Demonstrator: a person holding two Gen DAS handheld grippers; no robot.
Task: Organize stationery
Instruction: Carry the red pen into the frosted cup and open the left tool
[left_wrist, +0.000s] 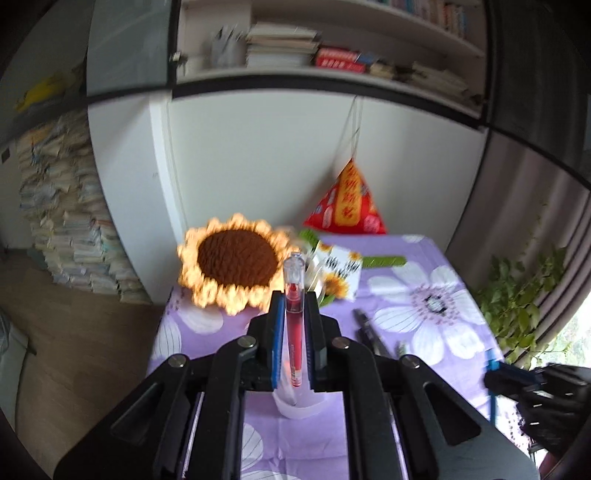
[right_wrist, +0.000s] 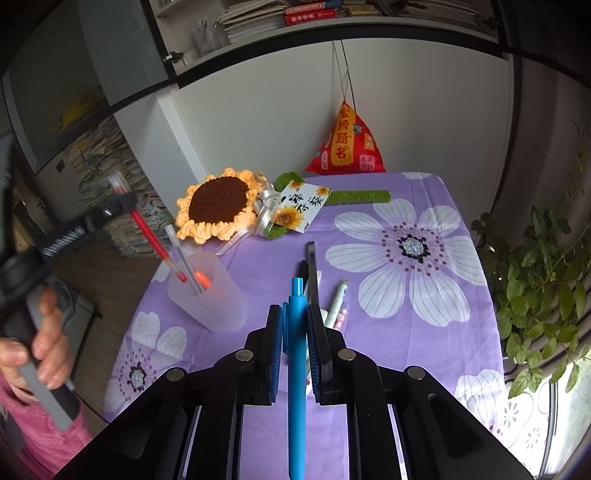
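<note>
My left gripper (left_wrist: 294, 301) is shut on a red pen (left_wrist: 293, 317), which stands upright with its lower end inside a frosted white cup (left_wrist: 297, 404). In the right wrist view the left gripper (right_wrist: 118, 201) holds the red pen (right_wrist: 147, 230) slanting into the cup (right_wrist: 208, 291), beside a clear pen (right_wrist: 181, 258). My right gripper (right_wrist: 294, 314) is shut on a blue pen (right_wrist: 296, 369), held above the table right of the cup. A black pen (right_wrist: 312, 269) and a white pen (right_wrist: 338, 302) lie on the purple cloth beyond it.
A crochet sunflower (right_wrist: 218, 205) with a green stem (right_wrist: 358, 196) and a card (right_wrist: 301, 208) lies at the table's back. A red pyramid bag (right_wrist: 347, 144) hangs at the wall. Book stacks (left_wrist: 70, 210) stand left; a plant (right_wrist: 539, 280) stands right.
</note>
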